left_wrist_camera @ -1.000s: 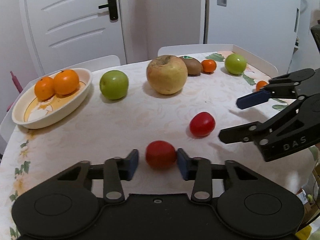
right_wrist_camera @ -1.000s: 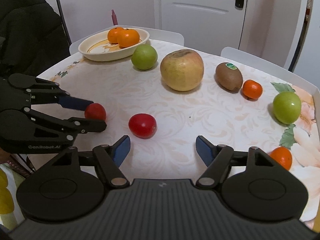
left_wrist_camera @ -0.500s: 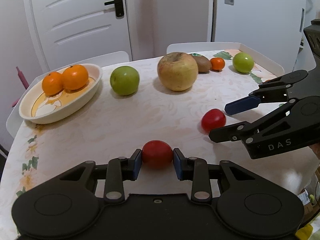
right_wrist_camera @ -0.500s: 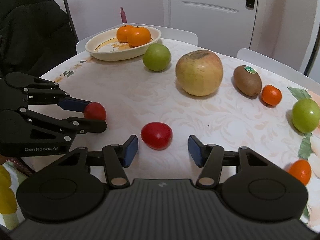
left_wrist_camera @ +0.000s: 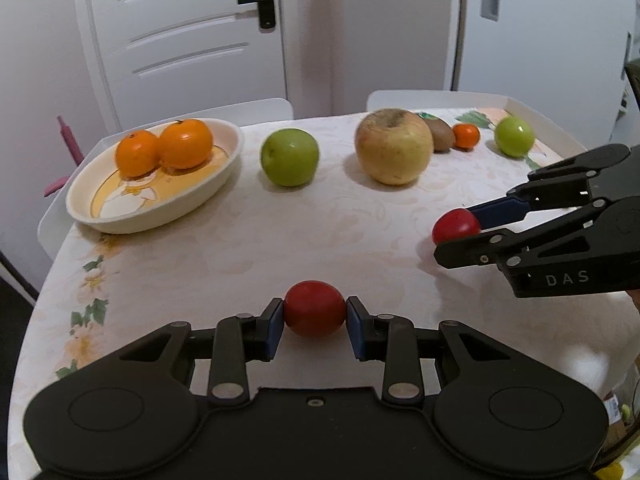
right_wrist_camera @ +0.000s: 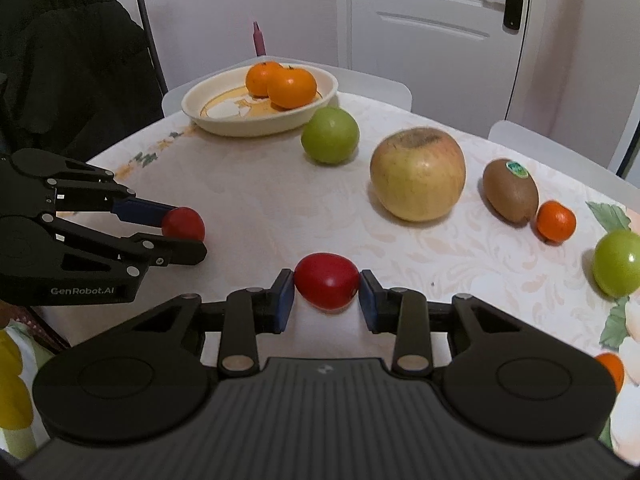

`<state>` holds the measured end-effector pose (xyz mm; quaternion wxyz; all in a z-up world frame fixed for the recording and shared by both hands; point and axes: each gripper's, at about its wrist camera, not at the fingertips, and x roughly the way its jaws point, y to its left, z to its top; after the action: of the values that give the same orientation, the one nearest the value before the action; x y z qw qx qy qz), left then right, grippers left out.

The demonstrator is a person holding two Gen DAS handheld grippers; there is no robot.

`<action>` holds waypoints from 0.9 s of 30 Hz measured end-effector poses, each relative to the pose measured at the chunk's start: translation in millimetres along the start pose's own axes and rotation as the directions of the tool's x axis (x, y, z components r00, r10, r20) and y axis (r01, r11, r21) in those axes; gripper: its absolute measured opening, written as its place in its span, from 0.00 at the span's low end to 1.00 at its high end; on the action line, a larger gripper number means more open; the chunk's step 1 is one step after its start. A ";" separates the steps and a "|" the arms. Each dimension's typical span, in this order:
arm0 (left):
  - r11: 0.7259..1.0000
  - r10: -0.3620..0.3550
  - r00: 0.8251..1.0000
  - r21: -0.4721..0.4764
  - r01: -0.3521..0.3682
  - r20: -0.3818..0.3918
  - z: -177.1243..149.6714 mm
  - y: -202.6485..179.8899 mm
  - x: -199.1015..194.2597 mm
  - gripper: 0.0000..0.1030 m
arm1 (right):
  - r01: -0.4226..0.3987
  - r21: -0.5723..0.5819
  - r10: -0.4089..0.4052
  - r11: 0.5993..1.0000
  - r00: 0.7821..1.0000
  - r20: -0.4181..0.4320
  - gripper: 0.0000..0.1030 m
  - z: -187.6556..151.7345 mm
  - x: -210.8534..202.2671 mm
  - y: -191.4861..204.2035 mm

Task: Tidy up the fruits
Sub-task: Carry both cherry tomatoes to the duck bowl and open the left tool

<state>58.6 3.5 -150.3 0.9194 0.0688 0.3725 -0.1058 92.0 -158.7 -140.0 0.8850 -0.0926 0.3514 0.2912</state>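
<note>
My left gripper (left_wrist_camera: 315,318) is shut on a red tomato (left_wrist_camera: 315,308) near the table's front edge; it also shows in the right wrist view (right_wrist_camera: 184,232) with that tomato (right_wrist_camera: 185,222). My right gripper (right_wrist_camera: 326,294) is closed around a second red tomato (right_wrist_camera: 326,285), its pads at the tomato's sides; it shows in the left wrist view (left_wrist_camera: 460,234) with this tomato (left_wrist_camera: 454,224). A white oval bowl (left_wrist_camera: 120,216) at the back left holds two oranges (left_wrist_camera: 164,152).
On the flowered tablecloth (left_wrist_camera: 240,248) stand a green apple (left_wrist_camera: 289,156), a large yellow apple (left_wrist_camera: 394,146), a kiwi (right_wrist_camera: 510,190), a small mandarin (right_wrist_camera: 556,222) and another green apple (right_wrist_camera: 618,262). Another mandarin (right_wrist_camera: 612,368) lies at the right edge. White chairs and doors stand behind.
My left gripper closed on the near tomato. My right gripper moved in over the second tomato and its fingers narrowed onto it.
</note>
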 end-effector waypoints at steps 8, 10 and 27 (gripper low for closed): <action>0.997 0.038 0.999 -0.066 -0.036 0.027 15.6 23.5 -24.9 0.36 | -0.010 0.012 0.010 1.000 1.000 0.020 0.48 29.8 -13.0 9.7; 0.993 0.044 0.999 -0.109 -0.041 0.021 23.2 33.7 -31.0 0.36 | -0.009 0.011 0.008 1.000 1.000 0.026 0.48 38.4 -15.9 13.9; 0.985 0.129 0.986 -0.131 -0.115 0.105 81.4 114.0 -66.0 0.36 | 0.020 0.045 -0.023 0.999 0.998 0.063 0.48 127.3 -6.8 49.2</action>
<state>94.9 106.6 -40.6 0.9463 0.0280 0.3208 -0.0297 131.9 -74.9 -39.7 0.9006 -0.0675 0.3287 0.2764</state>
